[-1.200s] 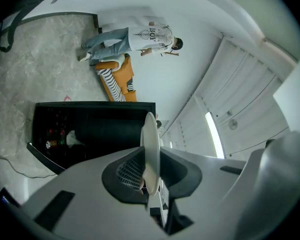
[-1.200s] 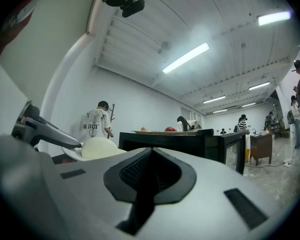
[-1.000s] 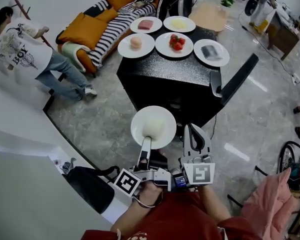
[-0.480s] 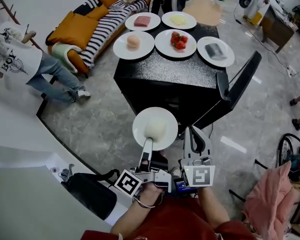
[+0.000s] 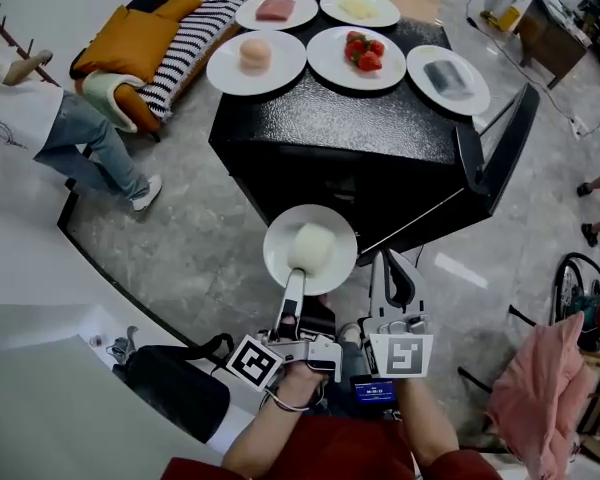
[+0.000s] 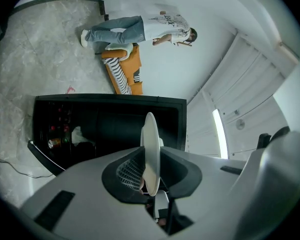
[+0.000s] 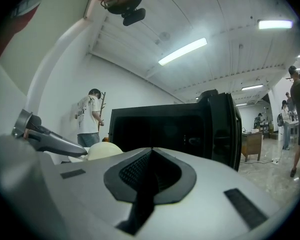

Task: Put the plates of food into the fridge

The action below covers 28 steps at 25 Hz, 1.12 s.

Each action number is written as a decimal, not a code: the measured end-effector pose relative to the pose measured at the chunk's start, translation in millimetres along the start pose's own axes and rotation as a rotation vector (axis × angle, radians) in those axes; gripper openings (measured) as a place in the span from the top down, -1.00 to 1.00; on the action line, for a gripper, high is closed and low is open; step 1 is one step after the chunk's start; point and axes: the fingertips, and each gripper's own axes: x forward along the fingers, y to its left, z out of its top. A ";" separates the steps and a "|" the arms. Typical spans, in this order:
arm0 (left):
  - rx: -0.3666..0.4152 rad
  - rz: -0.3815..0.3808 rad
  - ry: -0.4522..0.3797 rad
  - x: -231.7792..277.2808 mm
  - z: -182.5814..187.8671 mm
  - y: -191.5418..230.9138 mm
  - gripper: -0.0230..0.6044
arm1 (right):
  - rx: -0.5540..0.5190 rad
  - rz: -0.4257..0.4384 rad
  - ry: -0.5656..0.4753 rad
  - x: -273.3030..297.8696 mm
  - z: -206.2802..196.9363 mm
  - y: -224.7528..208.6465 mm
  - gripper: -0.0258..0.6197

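Observation:
My left gripper (image 5: 294, 280) is shut on the near rim of a white plate (image 5: 332, 266) that carries a pale round bun (image 5: 311, 242). In the left gripper view the plate (image 6: 151, 149) stands edge-on between the jaws. It hangs just in front of the black fridge (image 5: 330, 118), whose door (image 5: 495, 158) is swung open to the right. The dark inside of the fridge (image 6: 110, 126) faces both grippers. My right gripper (image 5: 391, 271) is beside the plate, shut and empty (image 7: 150, 170). On top of the fridge stand several more plates, among them strawberries (image 5: 358, 56) and a peach-coloured bun (image 5: 255, 60).
An orange and striped sofa (image 5: 150, 38) stands behind the fridge at the left. A person in jeans (image 5: 70, 138) is near it. A black bag (image 5: 175, 388) lies on the floor by my left side, pink cloth (image 5: 550, 378) at the right, a desk (image 5: 545, 38) far right.
Both grippers have sunk lower in front of the open fridge, the plate still in the left one. The fridge now looks nearer and the person at the left has slid towards the picture's edge.

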 end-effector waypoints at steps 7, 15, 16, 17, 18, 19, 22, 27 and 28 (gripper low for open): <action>-0.022 -0.024 0.004 2.4 2.1 42.6 0.73 | -0.017 0.013 -0.006 -0.4 -48.2 3.4 0.88; -0.008 -0.024 -0.021 5.3 9.4 92.1 0.73 | -0.018 0.026 -0.046 10.3 -89.0 7.1 0.88; -0.006 -0.023 -0.023 5.3 9.8 97.9 0.73 | -0.017 0.027 -0.049 12.3 -93.6 7.3 0.88; -0.004 -0.023 -0.024 6.0 10.2 103.7 0.73 | -0.021 0.029 -0.050 15.2 -99.1 7.0 0.88; -0.004 -0.022 -0.025 7.5 10.4 109.6 0.73 | -0.027 0.031 -0.050 18.8 -105.2 6.0 0.88; -0.005 -0.021 -0.026 9.0 10.1 115.5 0.73 | -0.032 0.033 -0.048 21.9 -111.5 4.6 0.88; 0.004 -0.022 -0.024 11.1 8.7 132.5 0.73 | -0.043 0.042 -0.050 28.0 -129.8 2.4 0.88; 0.012 -0.022 -0.031 19.6 11.7 157.6 0.73 | -0.034 0.032 -0.077 40.5 -147.6 -1.8 0.88; 0.015 -0.023 -0.034 21.1 12.8 160.9 0.73 | -0.031 0.028 -0.071 41.0 -152.0 -3.2 0.88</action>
